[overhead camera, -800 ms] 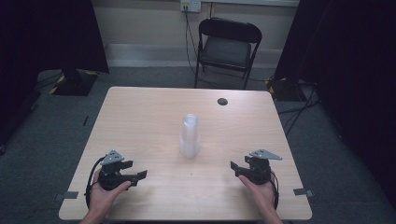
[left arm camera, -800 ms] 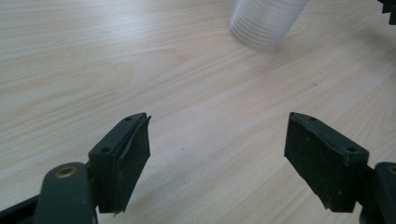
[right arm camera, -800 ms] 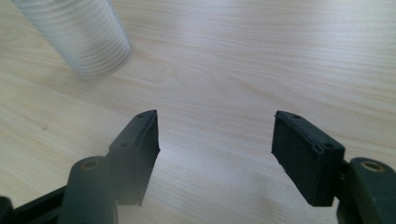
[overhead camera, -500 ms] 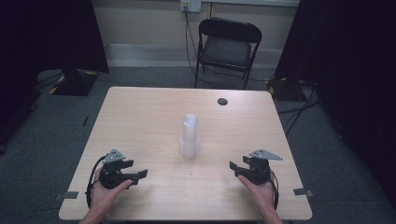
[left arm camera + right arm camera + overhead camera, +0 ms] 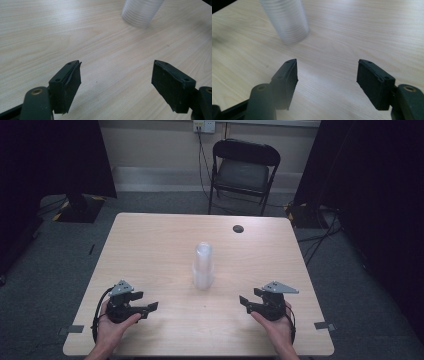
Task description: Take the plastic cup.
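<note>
So both grippers are parked near the person's edge of the table (image 5: 150, 235), one in each hand, pointing inward and a bit forward; looks to me like a ready stance, resting low on the wood so either one can go for the cups without crossing the other

Left gripper (image 5: 150, 307): jaws spread wide, nothing between them but bare wood grain in the left gripper view (image 5: 116, 75); right gripper (image 5: 245, 301): same deal, jaws wide apart and holding nothing, plain tabletop in the gap in its own view (image 5: 327, 77)

The thing they're clearly lined up on is the stack of clear plastic cups (image 5: 203, 266); it stands upright, nested and ribbed-looking, out in the middle of the table; from the left gripper it sits ahead and off to the right, well apart from the jaws (image 5: 141, 11); from the right gripper it's ahead and off to the left, also well apart, nothing touching (image 5: 285, 18); so it's roughly between the two, just farther out, which I'd guess is deliberate: a central spot both hands can reach equally

Farther past the stack there's a small dark round thing (image 5: 238, 228) near the far edge of the table, can't tell what it is; beyond the table a black folding chair (image 5: 243, 170) against the wall

My read is that nothing's started yet, no cup has been pulled off the stack
</note>
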Motion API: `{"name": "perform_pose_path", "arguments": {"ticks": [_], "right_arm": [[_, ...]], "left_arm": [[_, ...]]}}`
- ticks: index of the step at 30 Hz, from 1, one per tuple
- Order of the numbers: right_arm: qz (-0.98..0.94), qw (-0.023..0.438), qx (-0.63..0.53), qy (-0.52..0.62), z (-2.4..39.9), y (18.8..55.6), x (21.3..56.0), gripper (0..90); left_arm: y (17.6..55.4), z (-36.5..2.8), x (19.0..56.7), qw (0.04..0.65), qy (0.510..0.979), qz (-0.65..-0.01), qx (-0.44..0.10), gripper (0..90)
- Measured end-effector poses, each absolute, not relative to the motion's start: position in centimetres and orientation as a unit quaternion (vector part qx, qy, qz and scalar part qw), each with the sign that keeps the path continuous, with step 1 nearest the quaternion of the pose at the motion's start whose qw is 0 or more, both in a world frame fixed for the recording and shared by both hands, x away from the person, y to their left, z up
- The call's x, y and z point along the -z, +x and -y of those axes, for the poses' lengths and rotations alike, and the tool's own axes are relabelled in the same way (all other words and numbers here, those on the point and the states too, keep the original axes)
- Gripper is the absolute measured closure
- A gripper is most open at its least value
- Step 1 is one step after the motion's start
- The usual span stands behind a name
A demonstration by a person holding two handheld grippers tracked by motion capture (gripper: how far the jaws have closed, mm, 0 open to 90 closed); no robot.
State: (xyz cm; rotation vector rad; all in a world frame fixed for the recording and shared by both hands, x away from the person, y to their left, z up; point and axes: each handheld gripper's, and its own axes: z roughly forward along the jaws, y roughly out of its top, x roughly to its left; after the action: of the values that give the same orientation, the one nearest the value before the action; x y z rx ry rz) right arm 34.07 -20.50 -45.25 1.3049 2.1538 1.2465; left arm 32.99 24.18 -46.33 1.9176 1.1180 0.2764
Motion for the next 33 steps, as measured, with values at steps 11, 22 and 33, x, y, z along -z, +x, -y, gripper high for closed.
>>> {"name": "perform_pose_path", "arguments": {"ticks": [11,22,33], "right_arm": [[-0.763,0.147,-0.463,0.426,19.1,34.4,43.5,27.5],[-0.763,0.136,-0.484,0.407,17.2,35.9,42.1,25.9],[-0.762,0.152,-0.5,0.382,16.3,36.8,39.8,27.9]], "left_arm": [[33.0,-24.3,46.4,0.439,0.769,-0.453,-0.11,23.9],[32.8,-23.9,46.3,0.444,0.769,-0.446,-0.111,26.9],[32.7,-24.0,46.3,0.443,0.767,-0.449,-0.112,26.8]]}}
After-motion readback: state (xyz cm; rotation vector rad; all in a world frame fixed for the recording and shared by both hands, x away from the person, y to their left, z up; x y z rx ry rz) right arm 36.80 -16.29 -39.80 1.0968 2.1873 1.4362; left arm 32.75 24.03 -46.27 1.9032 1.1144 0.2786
